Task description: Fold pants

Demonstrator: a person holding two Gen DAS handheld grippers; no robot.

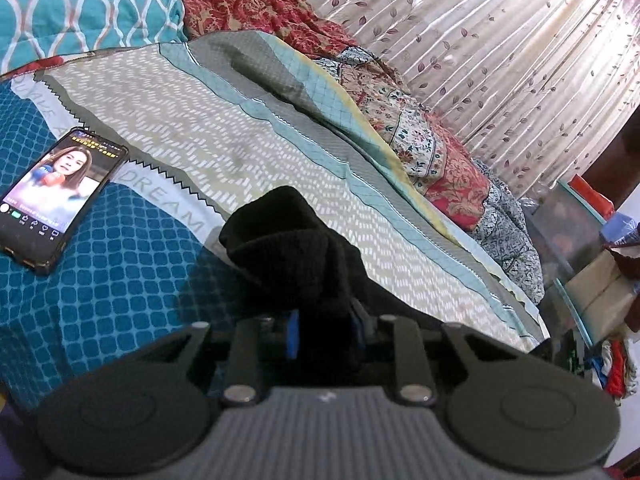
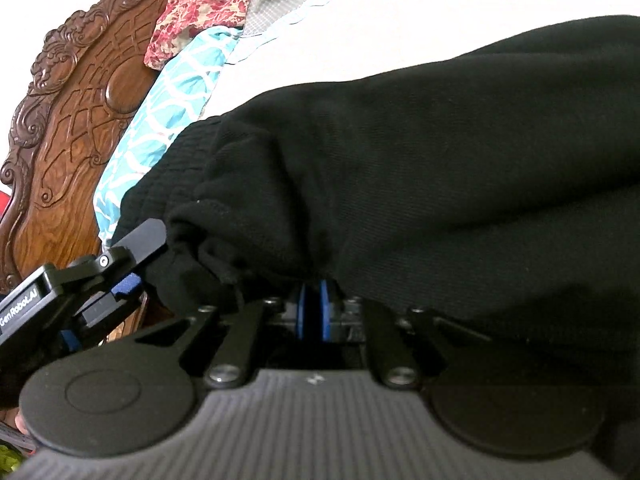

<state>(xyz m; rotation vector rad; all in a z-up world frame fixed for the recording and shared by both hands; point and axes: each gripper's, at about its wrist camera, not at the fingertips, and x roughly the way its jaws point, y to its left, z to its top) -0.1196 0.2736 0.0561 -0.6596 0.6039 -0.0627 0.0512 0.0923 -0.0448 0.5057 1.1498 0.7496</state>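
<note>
The black pants [image 2: 440, 160] fill most of the right wrist view, bunched and lifted over the bed. My right gripper [image 2: 314, 314] is shut on the black pants, the cloth pinched between its blue pads. My left gripper [image 1: 326, 334] is shut on another bunch of the black pants [image 1: 288, 248], which rises in a fold ahead of the fingers. The left gripper also shows at the left of the right wrist view [image 2: 132, 276], close beside the right one, clamped on the waistband end.
A phone [image 1: 60, 196] with a lit screen lies on the blue patterned bedsheet [image 1: 104, 272] at the left. A grey and white quilt [image 1: 224, 132], floral bedding [image 1: 420, 136] and curtains [image 1: 500, 52] lie beyond. A carved wooden headboard [image 2: 76, 92] stands at the left.
</note>
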